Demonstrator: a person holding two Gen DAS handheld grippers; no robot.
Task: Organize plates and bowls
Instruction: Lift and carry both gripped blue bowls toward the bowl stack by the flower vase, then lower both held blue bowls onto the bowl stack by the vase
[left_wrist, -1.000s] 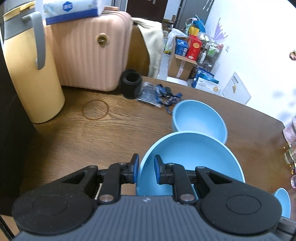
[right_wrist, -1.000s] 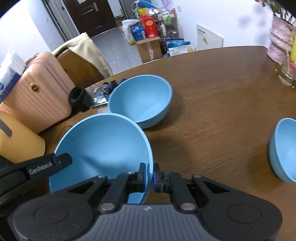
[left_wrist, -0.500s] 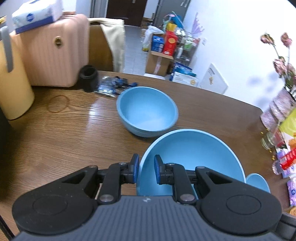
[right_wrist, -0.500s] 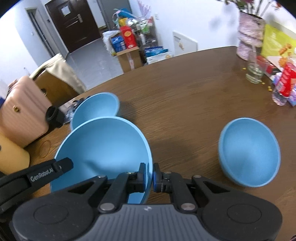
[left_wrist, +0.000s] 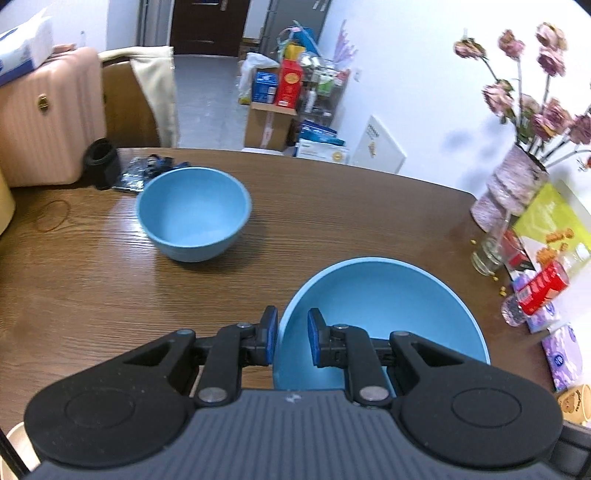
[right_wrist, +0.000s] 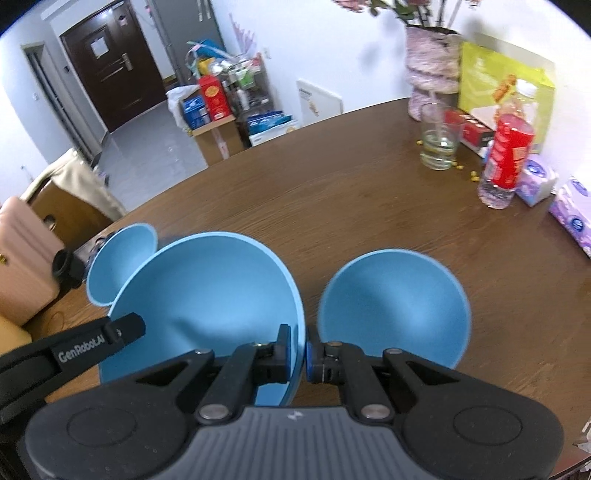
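Both grippers hold one large blue bowl (left_wrist: 380, 317) above the wooden table (left_wrist: 332, 206). My left gripper (left_wrist: 291, 338) is shut on its left rim. My right gripper (right_wrist: 297, 349) is shut on its right rim, and the bowl (right_wrist: 207, 295) fills the left of the right wrist view. A second blue bowl (left_wrist: 194, 218) stands on the table at the left, also partly seen behind the held one (right_wrist: 122, 258). A third blue bowl (right_wrist: 395, 306) stands on the table just right of the held bowl.
A pink suitcase (left_wrist: 48, 118) and a black cup (left_wrist: 101, 157) stand at the table's left. A vase (right_wrist: 432, 70), a glass (right_wrist: 437, 136), a red-labelled bottle (right_wrist: 504, 162), snack boxes and tissue packs crowd the right edge.
Both grippers have carried the large bowl to the right, away from the left bowl. The third bowl has come close beside the held bowl's right side.
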